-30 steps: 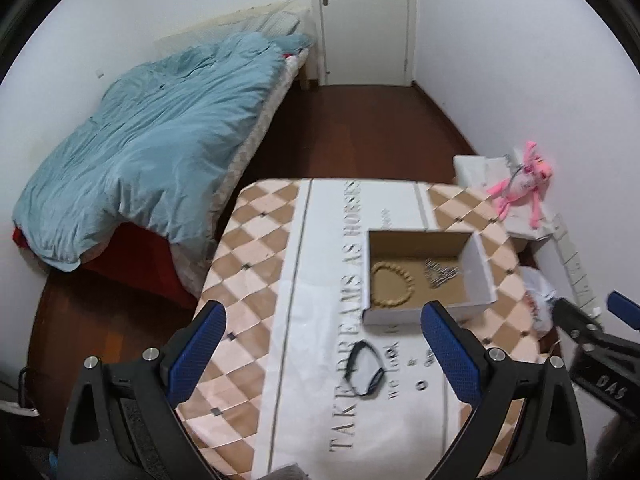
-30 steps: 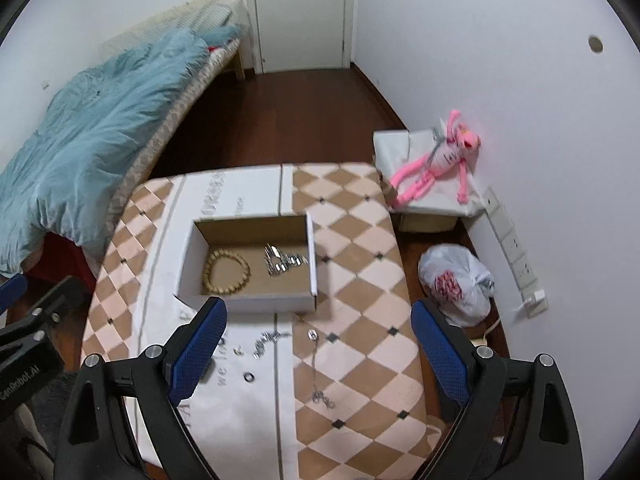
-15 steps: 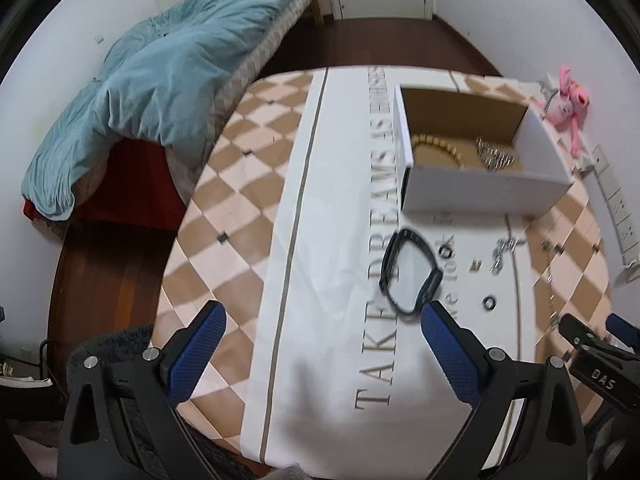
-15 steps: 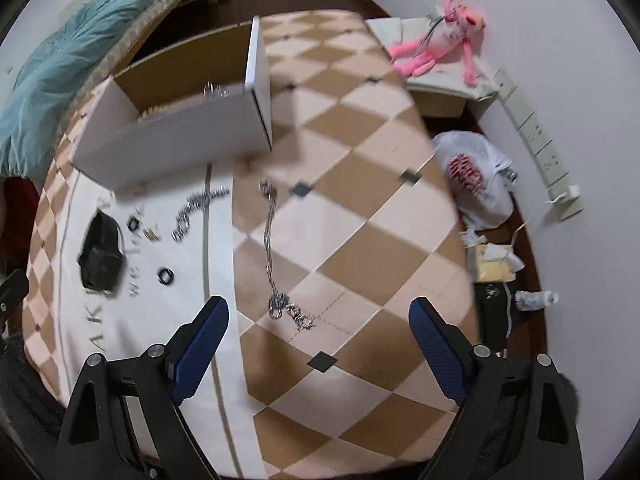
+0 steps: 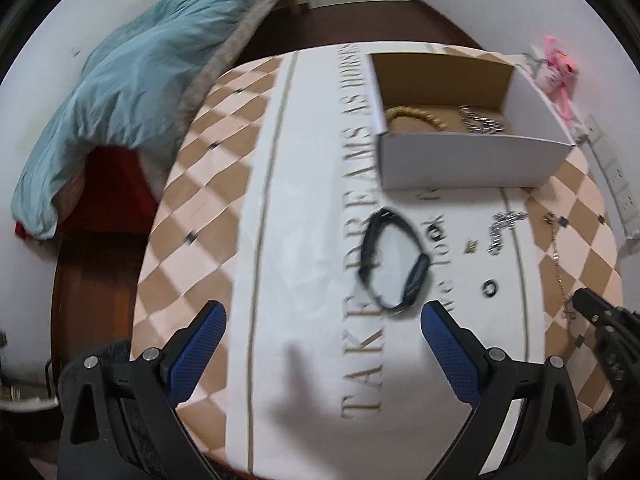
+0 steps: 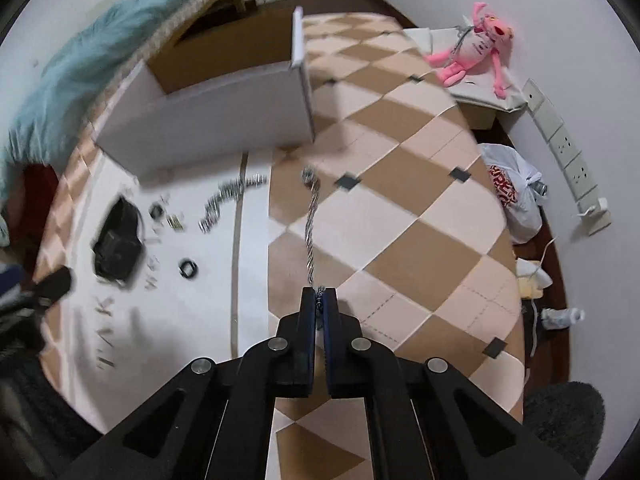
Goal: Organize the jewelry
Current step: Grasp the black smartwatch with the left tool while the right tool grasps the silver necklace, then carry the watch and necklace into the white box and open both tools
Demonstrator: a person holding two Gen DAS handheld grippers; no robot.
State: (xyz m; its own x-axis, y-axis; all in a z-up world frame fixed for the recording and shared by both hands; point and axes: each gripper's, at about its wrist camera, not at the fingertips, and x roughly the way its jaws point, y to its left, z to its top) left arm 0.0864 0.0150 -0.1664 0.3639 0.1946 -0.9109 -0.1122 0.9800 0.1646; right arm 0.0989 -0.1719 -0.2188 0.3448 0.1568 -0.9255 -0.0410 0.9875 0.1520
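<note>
The right gripper (image 6: 319,294) pinches with its fingers the near end of the silver chain (image 6: 311,224), which lies toward the right edge of the surface (image 6: 400,208) before the white box (image 5: 460,160), while the left gripper (image 5: 320,328) hovers with fingers spread near the black bracelet (image 5: 394,260).

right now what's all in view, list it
box: 1, white, far end of table
bead bracelet: 1, tan, in box
band: 1, black, before box
chain: 1, silver, on table, near end pinched
ring: 1, black, right of band
table: 1, checked cloth
plush: 1, pink, by wall
bed: 1, teal duvet
left gripper: open, blue pads
right gripper: shut on chain
</note>
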